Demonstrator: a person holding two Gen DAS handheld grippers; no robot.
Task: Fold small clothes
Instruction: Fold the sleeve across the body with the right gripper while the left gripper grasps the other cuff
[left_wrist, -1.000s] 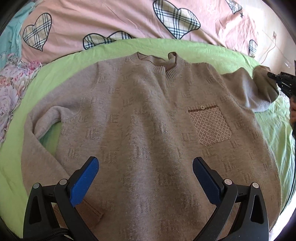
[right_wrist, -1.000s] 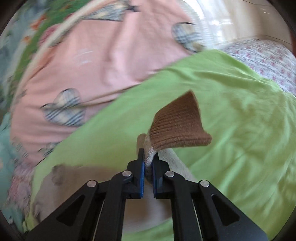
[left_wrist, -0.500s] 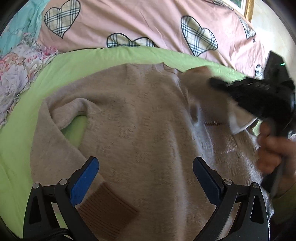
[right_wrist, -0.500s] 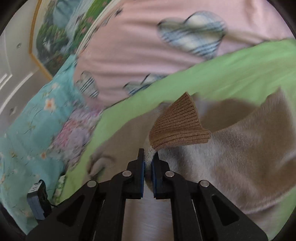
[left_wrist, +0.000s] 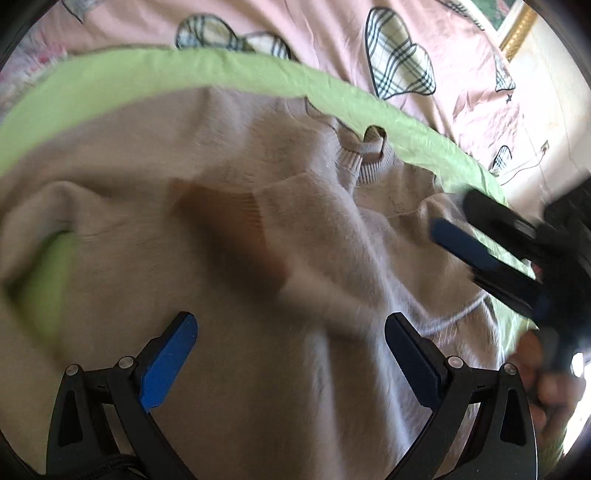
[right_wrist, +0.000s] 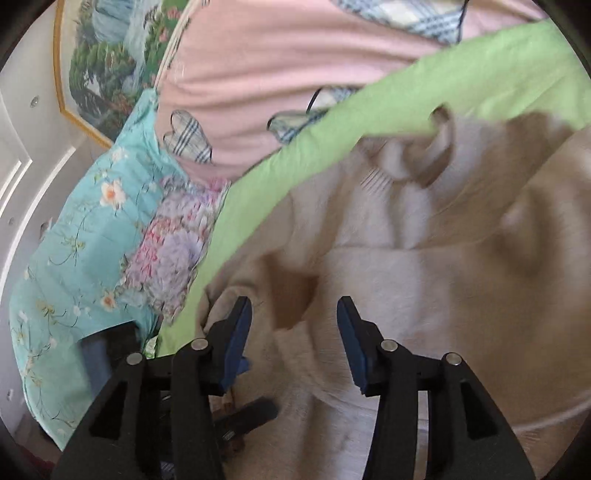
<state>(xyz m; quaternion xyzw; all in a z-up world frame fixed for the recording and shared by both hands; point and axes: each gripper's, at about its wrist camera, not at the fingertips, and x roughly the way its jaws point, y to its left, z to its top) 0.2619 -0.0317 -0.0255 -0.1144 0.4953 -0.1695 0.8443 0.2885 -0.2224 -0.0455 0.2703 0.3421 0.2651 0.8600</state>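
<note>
A beige knit sweater (left_wrist: 258, 295) lies flat on a green sheet (left_wrist: 110, 77), neck (left_wrist: 369, 155) to the far side. Its right sleeve lies folded across the chest, the brown ribbed cuff (left_wrist: 221, 210) at mid chest; the cuff shows in the right wrist view (right_wrist: 291, 295) too. My left gripper (left_wrist: 291, 354) is open and empty, low over the sweater's lower body. My right gripper (right_wrist: 295, 332) is open and empty just above the cuff; it also shows in the left wrist view (left_wrist: 480, 243) at the right, blurred.
A pink quilt with plaid hearts (left_wrist: 332, 33) lies beyond the green sheet. A turquoise floral blanket (right_wrist: 85, 221) and a purple flowered cloth (right_wrist: 177, 236) lie to the left. A framed picture (right_wrist: 110, 55) hangs on the wall.
My right gripper carried the sleeve cuff across the chest, opened and let it go. The sleeve now lies folded over the front. The left gripper moved closer over the sweater, still open.
</note>
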